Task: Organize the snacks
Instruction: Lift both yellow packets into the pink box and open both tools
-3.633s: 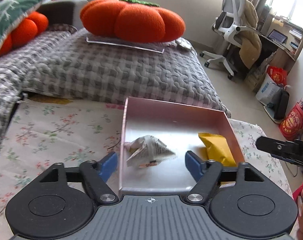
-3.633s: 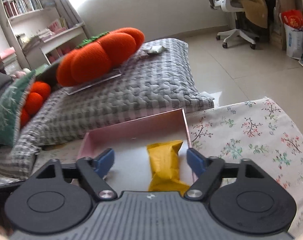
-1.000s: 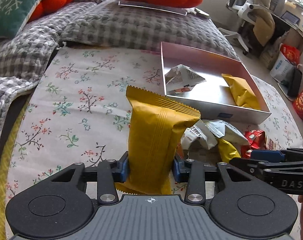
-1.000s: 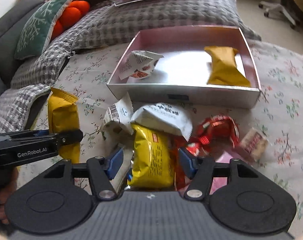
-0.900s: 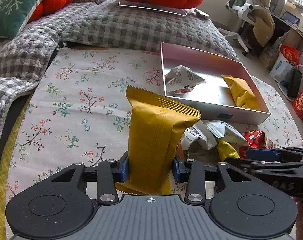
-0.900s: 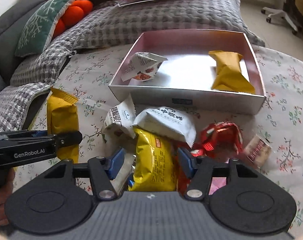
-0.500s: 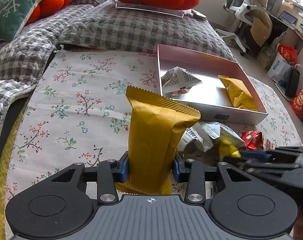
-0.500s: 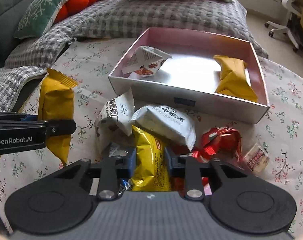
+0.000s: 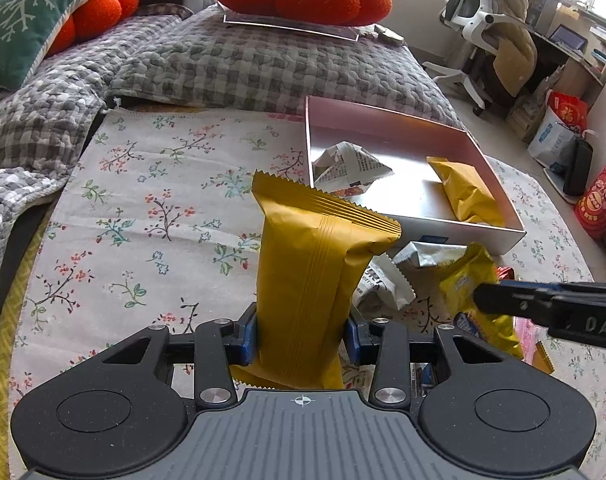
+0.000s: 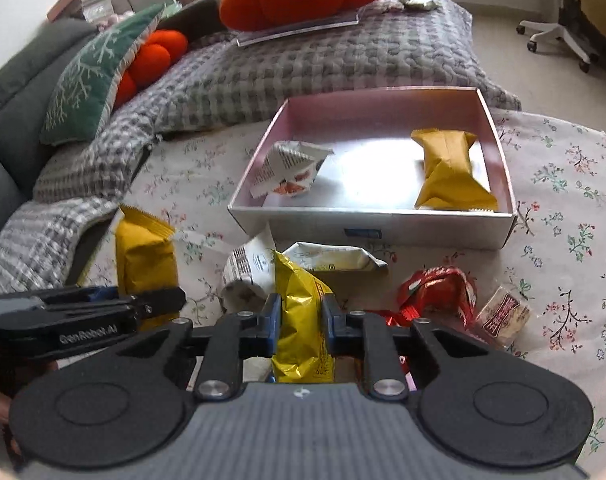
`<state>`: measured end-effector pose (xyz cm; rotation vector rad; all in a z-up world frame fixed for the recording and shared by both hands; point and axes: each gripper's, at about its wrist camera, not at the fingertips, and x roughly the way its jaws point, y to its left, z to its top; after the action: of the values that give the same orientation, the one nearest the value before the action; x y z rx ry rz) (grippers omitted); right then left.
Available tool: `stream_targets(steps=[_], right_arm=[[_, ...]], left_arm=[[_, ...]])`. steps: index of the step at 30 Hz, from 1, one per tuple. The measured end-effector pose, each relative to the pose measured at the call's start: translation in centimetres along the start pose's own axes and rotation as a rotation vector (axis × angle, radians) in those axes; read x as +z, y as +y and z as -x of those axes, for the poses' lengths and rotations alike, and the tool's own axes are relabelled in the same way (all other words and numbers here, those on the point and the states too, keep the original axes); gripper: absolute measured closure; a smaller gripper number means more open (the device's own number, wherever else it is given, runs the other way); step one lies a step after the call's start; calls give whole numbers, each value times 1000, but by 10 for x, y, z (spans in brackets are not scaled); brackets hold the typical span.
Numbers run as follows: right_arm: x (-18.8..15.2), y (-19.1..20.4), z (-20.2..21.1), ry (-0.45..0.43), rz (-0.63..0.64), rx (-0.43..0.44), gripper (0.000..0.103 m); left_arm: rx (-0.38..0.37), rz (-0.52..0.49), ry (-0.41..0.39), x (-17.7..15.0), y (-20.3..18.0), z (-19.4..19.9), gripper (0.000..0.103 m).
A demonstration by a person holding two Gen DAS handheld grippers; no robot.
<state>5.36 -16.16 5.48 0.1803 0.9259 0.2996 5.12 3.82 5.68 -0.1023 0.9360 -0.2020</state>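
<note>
Left wrist: left gripper (image 9: 301,338) clamps a gold packet (image 9: 311,276) upright over the cloth; box (image 9: 515,236) ahead-right, two snacks inside.

Right wrist: right gripper (image 10: 301,326), jaws just closed, pinches a yellow bag (image 10: 303,316) from the pile (image 10: 343,264). Next: carry both over the box's near wall.

Two packets (image 10: 451,168) lie in the box (image 10: 367,224); before it sits my loose snack pile (image 10: 335,260).
</note>
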Motion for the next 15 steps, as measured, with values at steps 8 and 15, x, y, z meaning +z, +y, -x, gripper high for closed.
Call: stream_targets(steps=[8,15], right_arm=[[5,-10,13,-36,-52,25,84],[15,-28,29,-96,-116,37,84]], left_arm=[[6,-20,-31,5,-6,5,65],[12,-37,-68,21,-17,9,65]])
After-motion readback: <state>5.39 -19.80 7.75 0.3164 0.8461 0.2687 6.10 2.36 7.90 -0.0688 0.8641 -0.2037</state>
